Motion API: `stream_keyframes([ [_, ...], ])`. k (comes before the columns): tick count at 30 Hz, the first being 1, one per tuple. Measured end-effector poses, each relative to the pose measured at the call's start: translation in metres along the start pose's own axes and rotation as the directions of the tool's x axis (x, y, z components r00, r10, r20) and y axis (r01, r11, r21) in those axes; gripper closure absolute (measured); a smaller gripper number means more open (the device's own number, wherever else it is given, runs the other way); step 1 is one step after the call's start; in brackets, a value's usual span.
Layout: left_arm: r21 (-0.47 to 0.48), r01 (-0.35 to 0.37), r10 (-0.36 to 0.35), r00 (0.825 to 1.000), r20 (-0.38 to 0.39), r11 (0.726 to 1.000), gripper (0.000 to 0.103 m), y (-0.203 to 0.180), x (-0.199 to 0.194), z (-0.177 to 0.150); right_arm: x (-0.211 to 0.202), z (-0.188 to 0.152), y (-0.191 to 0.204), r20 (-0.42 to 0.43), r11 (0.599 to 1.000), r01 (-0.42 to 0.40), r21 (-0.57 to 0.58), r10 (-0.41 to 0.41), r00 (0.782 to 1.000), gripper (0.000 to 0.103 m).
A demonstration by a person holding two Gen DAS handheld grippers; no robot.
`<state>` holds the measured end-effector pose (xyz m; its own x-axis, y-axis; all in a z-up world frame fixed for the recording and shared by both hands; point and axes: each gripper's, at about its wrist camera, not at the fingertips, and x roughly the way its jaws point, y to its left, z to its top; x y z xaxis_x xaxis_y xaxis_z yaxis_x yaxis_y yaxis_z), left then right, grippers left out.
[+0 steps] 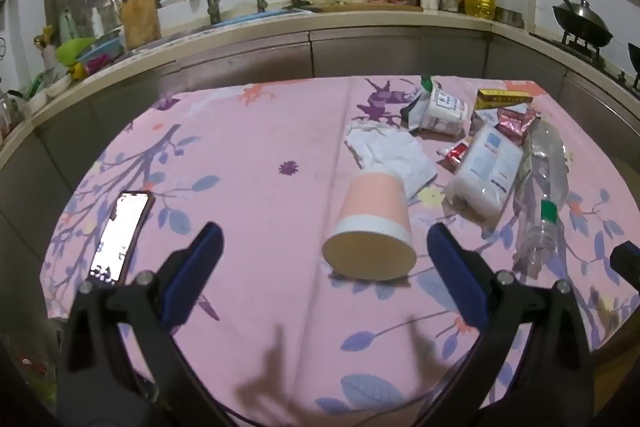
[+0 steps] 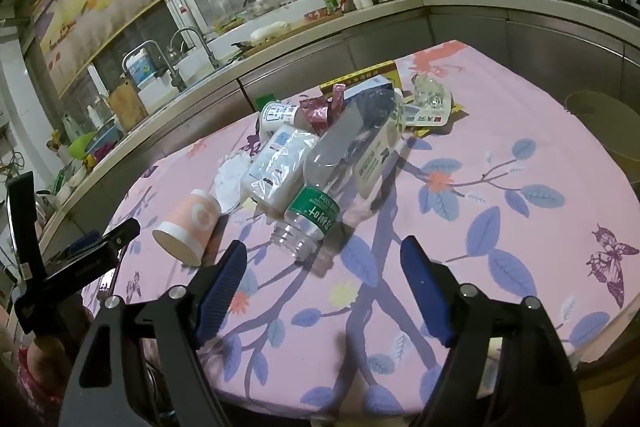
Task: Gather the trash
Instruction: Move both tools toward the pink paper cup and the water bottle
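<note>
Pink floral tablecloth (image 2: 500, 155) carried the trash pile; clear plastic bottle (image 2: 344, 163) lay on its side, uncapped, looked empty, neck toward right gripper (image 2: 320, 291), whose jaws were spread with nothing between; plastic-wrapped white pack (image 1: 486, 171) sat just beside bottle; pink paper cup (image 1: 370, 227) lay tipped, open mouth toward left gripper (image 1: 324, 255), inside looked empty; left jaws spread wide, cup ahead, untouched; phone (image 1: 120, 239) lay well left, screen lit.
</note>
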<state>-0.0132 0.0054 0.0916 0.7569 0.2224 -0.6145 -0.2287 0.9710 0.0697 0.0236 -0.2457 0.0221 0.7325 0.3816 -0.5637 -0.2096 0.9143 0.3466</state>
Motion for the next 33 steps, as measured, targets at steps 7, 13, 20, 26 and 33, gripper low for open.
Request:
stream_keyframes([
  [7, -0.003, 0.007, -0.007, 1.0, -0.021, 1.0, 0.005, -0.004, 0.002, -0.003, 0.0, -0.002, 0.001, -0.002, 1.0, 0.001, 0.006, -0.001, 1.0, 0.027],
  [13, -0.006, 0.006, -0.006, 1.0, -0.022, 1.0, 0.005, -0.005, 0.002, -0.003, -0.001, -0.002, 0.001, -0.004, 1.0, -0.003, 0.003, 0.003, 1.0, 0.027],
  [20, -0.007, 0.014, -0.014, 1.0, -0.024, 1.0, 0.005, -0.008, 0.002, -0.005, 0.003, -0.003, 0.0, -0.017, 1.0, -0.01, 0.012, 0.01, 1.0, 0.026],
  [26, -0.037, 0.029, -0.03, 0.999, -0.026, 0.999, 0.005, -0.008, -0.003, -0.016, -0.003, -0.009, 0.001, 0.005, 0.999, -0.033, 0.026, 0.033, 0.999, 0.016],
  [33, -0.056, 0.066, -0.065, 0.998, 0.007, 0.996, 0.005, -0.004, -0.025, -0.031, -0.001, -0.015, 0.01, -0.01, 0.996, -0.094, -0.014, 0.093, 0.996, 0.011],
])
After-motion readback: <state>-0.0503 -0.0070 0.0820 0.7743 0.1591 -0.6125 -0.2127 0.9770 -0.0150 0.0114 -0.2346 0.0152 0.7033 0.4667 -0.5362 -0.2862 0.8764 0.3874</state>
